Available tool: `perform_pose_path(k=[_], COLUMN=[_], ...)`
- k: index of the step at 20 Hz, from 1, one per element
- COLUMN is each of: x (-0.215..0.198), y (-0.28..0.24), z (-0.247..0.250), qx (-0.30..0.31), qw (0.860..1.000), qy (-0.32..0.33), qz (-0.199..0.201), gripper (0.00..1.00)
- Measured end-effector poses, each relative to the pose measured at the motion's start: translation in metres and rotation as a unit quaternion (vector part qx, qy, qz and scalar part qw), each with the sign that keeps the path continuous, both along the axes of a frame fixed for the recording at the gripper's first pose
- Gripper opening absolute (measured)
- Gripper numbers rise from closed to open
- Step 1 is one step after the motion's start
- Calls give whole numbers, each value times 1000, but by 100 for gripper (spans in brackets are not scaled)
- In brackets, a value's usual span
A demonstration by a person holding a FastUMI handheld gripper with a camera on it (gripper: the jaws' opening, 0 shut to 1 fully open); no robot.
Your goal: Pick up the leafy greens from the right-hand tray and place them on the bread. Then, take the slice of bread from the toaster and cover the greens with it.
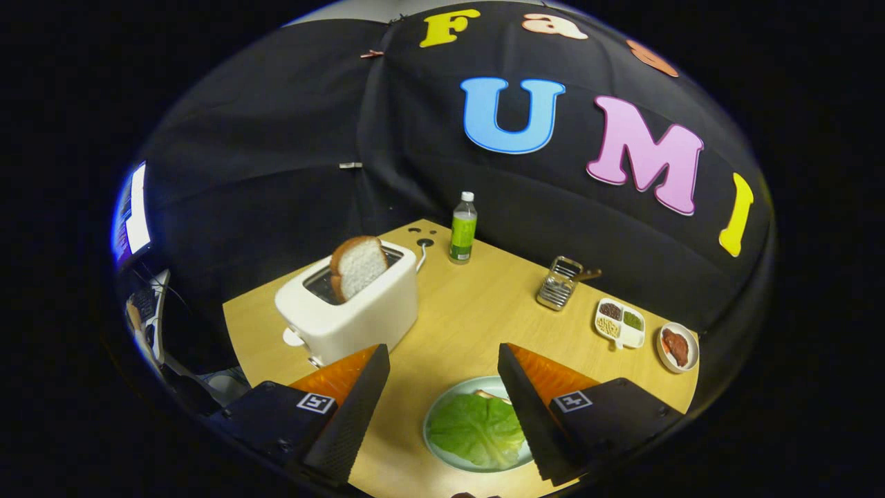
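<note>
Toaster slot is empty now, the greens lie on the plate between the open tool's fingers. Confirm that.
Not quite. The gripper view shows a bread slice standing in the toaster, so the slot is not empty. The rest holds: the greens lie on the plate between the open tool fingers.

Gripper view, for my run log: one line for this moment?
gripper open, empty | greens on plate between fingers | bread slice in toaster

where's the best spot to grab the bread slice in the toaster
Probably the brown-crusted top of the white bread slice, coming from above. It stands tilted, upper half clear of the white toaster slot, flat faces exposed. The open hand-held gripper could pinch both faces.
</note>
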State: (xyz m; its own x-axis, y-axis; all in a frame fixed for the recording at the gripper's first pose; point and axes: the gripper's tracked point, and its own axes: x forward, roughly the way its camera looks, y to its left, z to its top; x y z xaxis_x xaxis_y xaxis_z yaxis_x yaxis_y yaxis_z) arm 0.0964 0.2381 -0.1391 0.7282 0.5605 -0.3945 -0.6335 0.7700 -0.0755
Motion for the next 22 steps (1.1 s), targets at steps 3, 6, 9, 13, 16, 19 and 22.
perform_pose_path(k=[3,6,9,13,16,19,22], x=[-5,-7,-7,-4,3,14,26], y=[24,49,76,109,136,154,165], z=[20,35,42,38,28,9,-2], qx=[1,8,8,13,14,1,-7], qw=[1000,999,997,997,997,997,997], qy=[-15,-26,-29,-17,-4,15,20], qz=[25,47,67,77,76,75,72], gripper=[98,98,98,98,98,98,98])
